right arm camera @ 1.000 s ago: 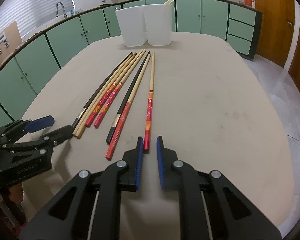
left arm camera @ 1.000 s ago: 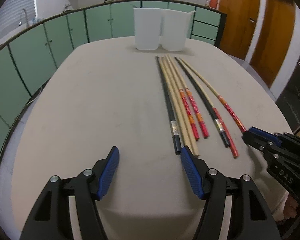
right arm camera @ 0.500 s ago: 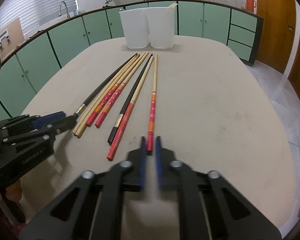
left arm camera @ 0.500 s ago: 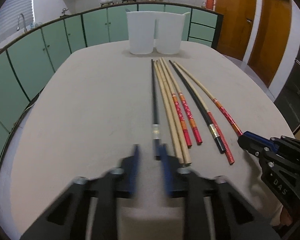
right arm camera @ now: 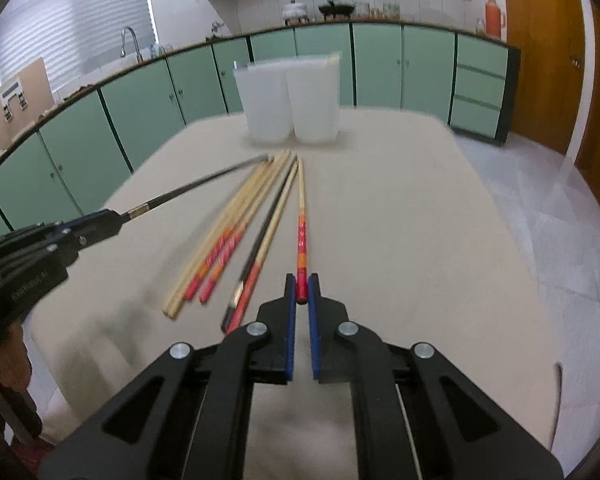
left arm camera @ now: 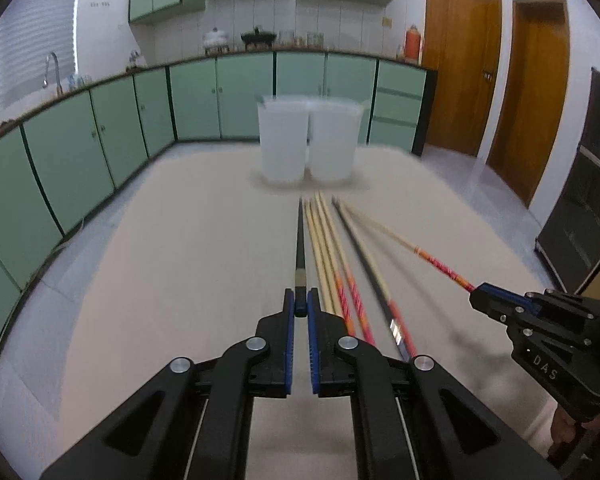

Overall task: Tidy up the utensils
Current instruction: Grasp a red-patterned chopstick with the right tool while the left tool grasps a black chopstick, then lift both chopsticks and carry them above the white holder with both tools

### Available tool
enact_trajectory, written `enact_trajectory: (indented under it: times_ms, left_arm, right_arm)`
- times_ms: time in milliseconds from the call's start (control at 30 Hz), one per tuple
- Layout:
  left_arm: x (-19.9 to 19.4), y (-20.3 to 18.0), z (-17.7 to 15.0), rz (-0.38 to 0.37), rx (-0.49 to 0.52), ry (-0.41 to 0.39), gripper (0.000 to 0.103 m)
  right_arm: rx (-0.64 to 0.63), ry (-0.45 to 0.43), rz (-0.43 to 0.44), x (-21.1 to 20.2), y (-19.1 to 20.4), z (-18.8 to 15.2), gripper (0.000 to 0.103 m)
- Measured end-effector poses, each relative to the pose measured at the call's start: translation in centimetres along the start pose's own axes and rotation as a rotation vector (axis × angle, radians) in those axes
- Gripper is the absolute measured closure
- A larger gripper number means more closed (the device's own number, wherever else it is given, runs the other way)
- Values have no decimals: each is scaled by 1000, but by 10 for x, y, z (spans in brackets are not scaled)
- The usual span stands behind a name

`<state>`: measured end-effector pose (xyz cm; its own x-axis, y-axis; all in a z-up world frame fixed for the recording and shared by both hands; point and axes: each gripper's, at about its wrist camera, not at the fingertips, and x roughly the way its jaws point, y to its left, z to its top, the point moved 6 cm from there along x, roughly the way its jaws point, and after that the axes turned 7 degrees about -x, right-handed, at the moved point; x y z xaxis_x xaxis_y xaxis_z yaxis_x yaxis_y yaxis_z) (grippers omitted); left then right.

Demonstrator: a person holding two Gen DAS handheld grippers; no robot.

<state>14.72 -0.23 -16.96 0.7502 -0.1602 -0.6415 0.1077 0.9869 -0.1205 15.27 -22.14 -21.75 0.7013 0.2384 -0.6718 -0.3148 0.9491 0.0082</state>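
Both grippers, open or only nearing the chopstick ends a second ago, now clamp one chopstick each, and both views have tipped up toward the far kitchen wall. Left to right: the left gripper (left arm camera: 301, 307) pinches the near butt of the black chopstick (left arm camera: 300, 240) between its blue pads (left arm camera: 289, 312); the stick runs straight away toward the far containers, and whether its far tip touches the table cannot be told. Just right of it, the remaining chopsticks (left arm camera: 332, 264) lie side by side on the beige table (left arm camera: 160, 260), two plain bamboo, two red-handled, then a dark one paired with a red-handled one. Farther right, the right gripper (right arm camera: 301, 290) is closed on the red handle of the red-patterned chopstick (right arm camera: 301, 216), which points toward the containers. In the left wrist view this same gripper (left arm camera: 480, 300) appears at the right edge with the stick angled up from the table. At the far end of the table, two white containers (left arm camera: 308, 144) stand touching side by side, just beyond the chopstick tips.
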Motion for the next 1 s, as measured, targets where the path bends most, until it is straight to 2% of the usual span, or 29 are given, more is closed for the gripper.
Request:
enact_trajectory:
  times_ms: [167, 367, 533, 1000]
  left_arm:
    - [-22, 0, 45, -16, -5, -97, 97]
    - [-32, 2, 88, -25, -10, -178, 97]
    - [-27, 3, 110, -35, -19, -190, 97]
    - [-13, 4, 155, -55, -59, -213, 97]
  right_arm:
    - [-26, -91, 3, -23, -7, 41, 98]
    - [-13, -180, 15, -43, -23, 91, 98]
    - [-23, -198, 23, -43, -36, 127, 98]
    - [-1, -213, 47, -30, -54, 183, 98]
